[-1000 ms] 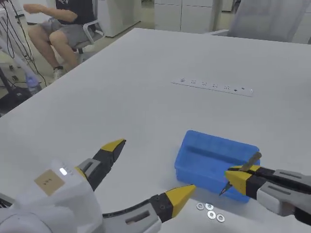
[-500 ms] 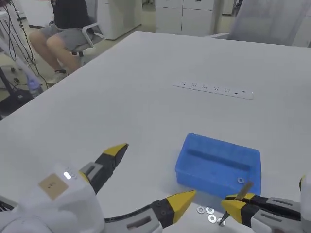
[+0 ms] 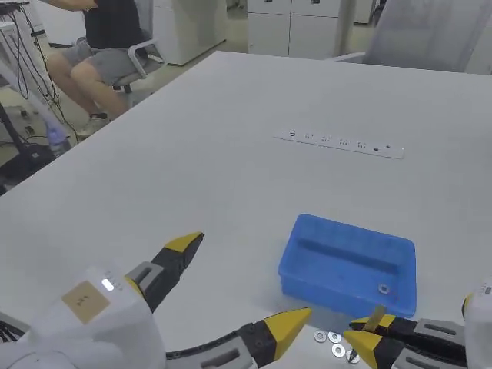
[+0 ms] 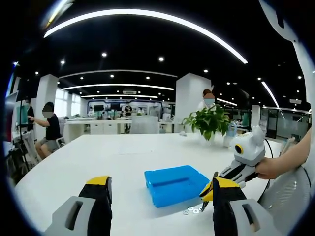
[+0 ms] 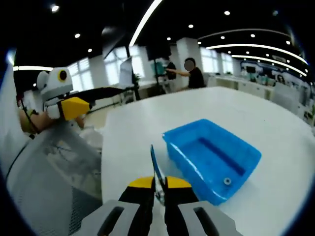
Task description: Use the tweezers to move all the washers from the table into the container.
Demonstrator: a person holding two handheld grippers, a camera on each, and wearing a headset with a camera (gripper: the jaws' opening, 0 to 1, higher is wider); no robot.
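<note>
While the right gripper point(image 5: 156, 186) clamped the tweezers point(image 5: 154, 160) over the loose washers point(image 3: 332, 340), we held the left gripper point(image 3: 237, 283) spread wide and idle beside them.
We judged the tweezers were angled down at the table point(image 3: 231, 154) so their thin metal tips could pinch a flat ring by its edge; whether the tips touched one we could not tell, since that corner of the head view was cramped. A few small shiny rings lay just beside the front wall of the container point(image 3: 346, 257), a shallow blue plastic tray with rounded corners, and one washer point(image 3: 383, 289) lay inside it already, near one end.
</note>
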